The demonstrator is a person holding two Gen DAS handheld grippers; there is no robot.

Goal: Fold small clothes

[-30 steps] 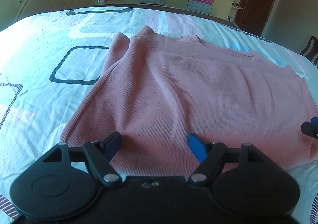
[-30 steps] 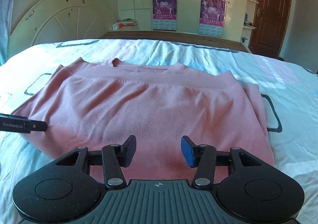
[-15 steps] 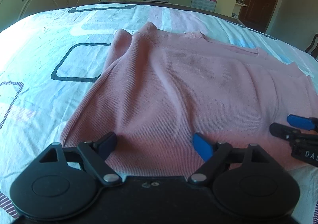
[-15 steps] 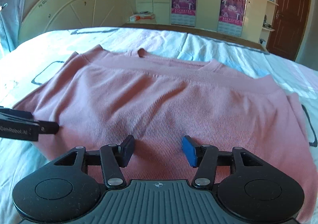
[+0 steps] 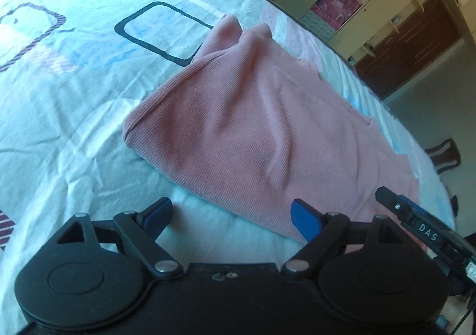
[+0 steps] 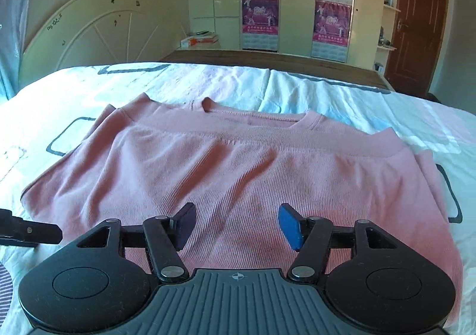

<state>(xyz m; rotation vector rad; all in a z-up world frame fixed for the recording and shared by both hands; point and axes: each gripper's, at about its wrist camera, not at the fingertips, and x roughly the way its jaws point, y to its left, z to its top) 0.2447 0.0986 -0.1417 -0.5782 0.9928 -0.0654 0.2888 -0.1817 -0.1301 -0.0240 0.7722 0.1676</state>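
The left gripper (image 5: 232,216) and right gripper (image 6: 236,225) have both just been opening; their fingers are spread with nothing pinched, over the near edge of the pink sweater (image 6: 226,174). It lies folded on the patterned bedsheet (image 5: 74,97). Beyond stand a wardrobe (image 6: 297,7) with posters (image 6: 260,21) and a brown door (image 6: 416,25).

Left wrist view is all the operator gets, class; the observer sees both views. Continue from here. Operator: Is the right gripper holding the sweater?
Observer: No. The right gripper is open over the sweater; its jaws have just been opening, with nothing clamped between them.
Operator: How does the far edge look?
Observer: The collar lies flat, roughly centred.
Operator: Any fold there?
Observer: A ribbed band runs across just below the collar.
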